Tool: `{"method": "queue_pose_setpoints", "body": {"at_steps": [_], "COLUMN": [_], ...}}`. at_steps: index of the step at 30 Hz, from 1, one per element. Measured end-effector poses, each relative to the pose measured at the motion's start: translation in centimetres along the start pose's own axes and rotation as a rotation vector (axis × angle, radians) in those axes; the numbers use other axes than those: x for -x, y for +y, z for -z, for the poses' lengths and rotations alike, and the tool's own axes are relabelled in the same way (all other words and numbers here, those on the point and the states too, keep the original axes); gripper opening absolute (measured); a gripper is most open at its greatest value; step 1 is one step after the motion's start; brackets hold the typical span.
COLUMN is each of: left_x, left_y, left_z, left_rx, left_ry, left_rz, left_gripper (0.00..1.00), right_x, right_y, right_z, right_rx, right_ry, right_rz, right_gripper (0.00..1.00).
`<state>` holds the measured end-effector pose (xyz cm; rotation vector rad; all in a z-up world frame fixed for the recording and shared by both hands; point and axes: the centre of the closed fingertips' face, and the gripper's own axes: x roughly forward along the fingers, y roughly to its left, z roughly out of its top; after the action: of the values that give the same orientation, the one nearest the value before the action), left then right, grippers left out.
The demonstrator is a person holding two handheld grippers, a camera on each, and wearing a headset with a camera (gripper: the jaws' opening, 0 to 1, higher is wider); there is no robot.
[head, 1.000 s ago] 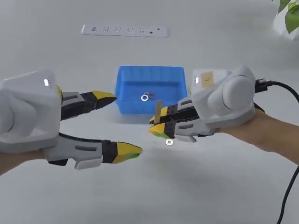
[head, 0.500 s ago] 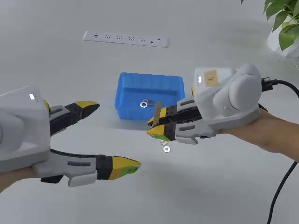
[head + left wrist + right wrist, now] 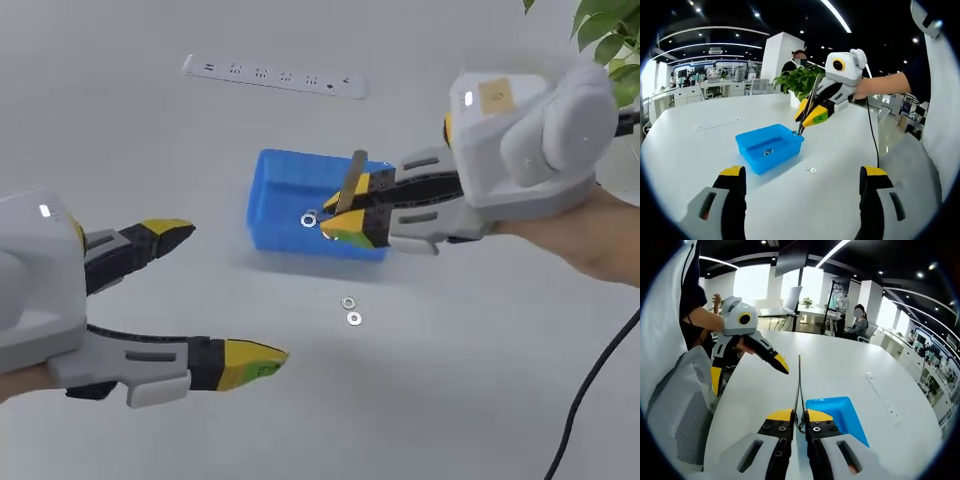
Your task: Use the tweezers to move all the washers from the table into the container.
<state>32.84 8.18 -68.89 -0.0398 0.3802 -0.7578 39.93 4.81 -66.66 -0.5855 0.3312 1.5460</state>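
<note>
White tabletop runs across the head view, with one power strip (image 3: 275, 77) at the far edge, leaves of one potted plant (image 3: 603, 28) at the far right corner and one black cable (image 3: 590, 390) trailing from the right side. One blue container (image 3: 262, 200) sits mid-table. A small cluster of washers (image 3: 312, 218) lies inside it, seemingly two. Two more washers (image 3: 351, 310) lie on the table just in front of the container, touching or nearly so.

The right gripper (image 3: 345, 222) hovers over the container's near right part, its jaws clenched on one pair of tweezers (image 3: 353, 178). The tweezer tips point down toward the washers in the bin; I cannot tell whether they hold one. The left gripper (image 3: 230, 295) hangs to the left of the container, well apart from it, jaws spread wide and grasping nothing. Nothing lies between the two loose washers and the bin.
</note>
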Motion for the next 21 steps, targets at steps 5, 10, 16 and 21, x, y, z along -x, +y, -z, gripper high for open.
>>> {"method": "queue_pose_setpoints", "body": {"at_steps": [5, 10, 16, 21], "left_x": [0.4, 1.4, 2.0, 1.7], "left_y": [0.6, 1.5, 2.4, 2.5], "left_z": [-0.9, -1.3, -1.9, -1.7], "left_rx": [0.015, 0.023, 0.007, 0.008], "left_ry": [-0.054, -0.080, -0.129, -0.119], "left_rz": [-0.021, -0.047, -0.085, -0.085], "left_gripper": [0.99, 1.00, 1.00, 1.00], "right_x": [-0.3, -1.7, -3.5, -5.3], "right_y": [-3.5, -6.1, -7.4, -7.5], "right_z": [0.5, 1.9, 3.7, 5.7], "right_rx": [-0.013, -0.034, -0.079, -0.098], "right_ry": [-0.004, 0.008, 0.000, 0.026], "right_rz": [0.044, 0.070, 0.074, 0.066], "right_gripper": [0.09, 0.09, 0.09, 0.09]}}
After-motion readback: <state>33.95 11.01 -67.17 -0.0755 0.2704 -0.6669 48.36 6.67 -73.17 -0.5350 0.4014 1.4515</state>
